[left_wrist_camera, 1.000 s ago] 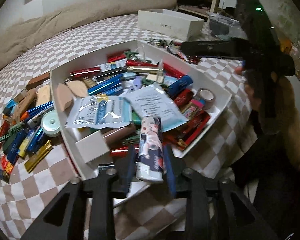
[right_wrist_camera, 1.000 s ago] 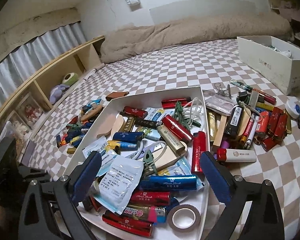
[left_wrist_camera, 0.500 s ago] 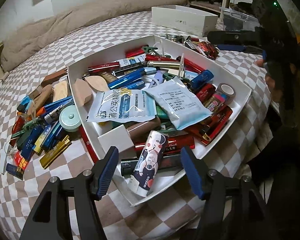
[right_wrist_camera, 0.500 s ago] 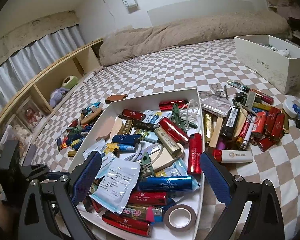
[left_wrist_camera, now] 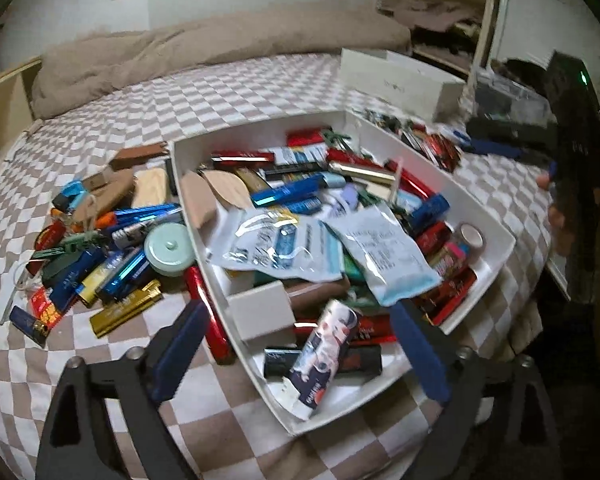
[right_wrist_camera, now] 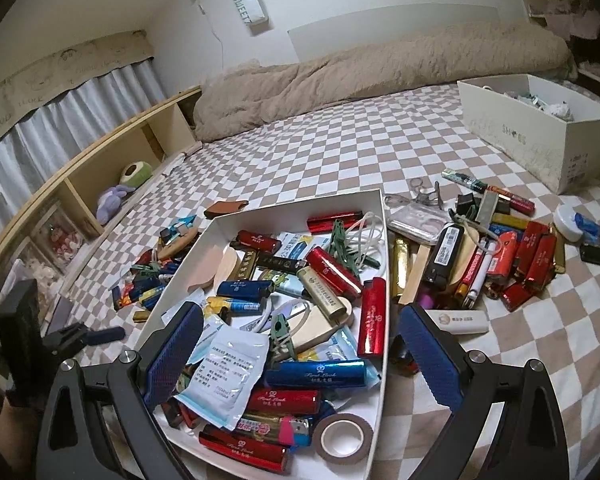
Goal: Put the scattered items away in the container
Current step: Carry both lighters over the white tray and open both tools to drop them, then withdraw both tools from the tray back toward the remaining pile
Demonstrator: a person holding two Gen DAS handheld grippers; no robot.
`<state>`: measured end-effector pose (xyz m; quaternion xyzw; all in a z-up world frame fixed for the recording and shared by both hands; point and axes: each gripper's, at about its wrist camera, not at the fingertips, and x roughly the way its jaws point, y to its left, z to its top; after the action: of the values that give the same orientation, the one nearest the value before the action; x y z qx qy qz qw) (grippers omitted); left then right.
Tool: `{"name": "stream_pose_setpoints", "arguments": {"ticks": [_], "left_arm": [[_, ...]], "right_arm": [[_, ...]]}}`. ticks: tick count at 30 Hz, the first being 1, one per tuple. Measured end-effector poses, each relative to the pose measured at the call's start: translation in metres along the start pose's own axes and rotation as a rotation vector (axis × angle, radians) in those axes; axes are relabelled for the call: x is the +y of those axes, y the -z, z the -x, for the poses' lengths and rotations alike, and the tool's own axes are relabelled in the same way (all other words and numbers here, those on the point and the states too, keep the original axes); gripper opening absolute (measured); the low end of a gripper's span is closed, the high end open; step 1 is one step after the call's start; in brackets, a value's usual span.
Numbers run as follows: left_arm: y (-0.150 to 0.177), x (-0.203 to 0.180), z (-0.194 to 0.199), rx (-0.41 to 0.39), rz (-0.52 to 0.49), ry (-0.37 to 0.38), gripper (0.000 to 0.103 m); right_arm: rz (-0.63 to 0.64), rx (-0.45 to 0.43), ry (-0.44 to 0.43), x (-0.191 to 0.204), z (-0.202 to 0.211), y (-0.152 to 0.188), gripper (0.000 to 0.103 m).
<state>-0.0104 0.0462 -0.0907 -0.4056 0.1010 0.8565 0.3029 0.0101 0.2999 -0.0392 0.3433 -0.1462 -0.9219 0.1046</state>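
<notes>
Nearest the left wrist camera, the left gripper (left_wrist_camera: 300, 348) has its jaws spread wide and empty, 1 blue pad outside the white container (left_wrist_camera: 496, 248) and the other over its near end. Between them, inside the container at its near corner, lies a printed tube (left_wrist_camera: 320, 356) with a cartoon figure, resting on dark and red lighters and tilted toward the corner. Beside it stands a small white box (left_wrist_camera: 260, 312). Just outside the container's near wall a red lighter (left_wrist_camera: 208, 312) lies on the checkered bed (left_wrist_camera: 260, 92). Further in, 2 flat plastic packets (left_wrist_camera: 300, 248) cover the middle of the heap.

The right gripper (right_wrist_camera: 300, 356) also has its jaws spread with nothing between them, 1 pad above the container's near left part, the other just outside its right wall. Below it a roll of tape (right_wrist_camera: 342, 438) sits in the near corner beside a red lighter with gold lettering (right_wrist_camera: 242, 448).

To the left of the container a pile of scattered items (left_wrist_camera: 100, 256) lies on the bed, including a pale green round tin (left_wrist_camera: 168, 250) close to the wall and a gold lighter (left_wrist_camera: 126, 314). On the other side a second pile (right_wrist_camera: 500, 256) of mostly red lighters lies near a white tube (right_wrist_camera: 458, 322). Beyond that stands an open shoe box (right_wrist_camera: 540, 136), and a beige duvet (right_wrist_camera: 380, 68) lies along the far edge of the bed.
</notes>
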Motion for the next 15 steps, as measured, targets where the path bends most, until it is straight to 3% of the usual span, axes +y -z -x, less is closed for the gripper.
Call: {"name": "stream_pose_setpoints", "arguments": {"ticks": [4,15], "left_arm": [[-0.003,0.01,0.004,-0.038,0.06,-0.006,0.102],[-0.009,0.028,0.011,-0.106,0.172,-0.043,0.103]], "right_arm": [[0.029,-0.01,0.023,0.003,0.001,0.0,0.103],[0.163,-0.054,0.126,0.018,0.006,0.002,0.103]]}}
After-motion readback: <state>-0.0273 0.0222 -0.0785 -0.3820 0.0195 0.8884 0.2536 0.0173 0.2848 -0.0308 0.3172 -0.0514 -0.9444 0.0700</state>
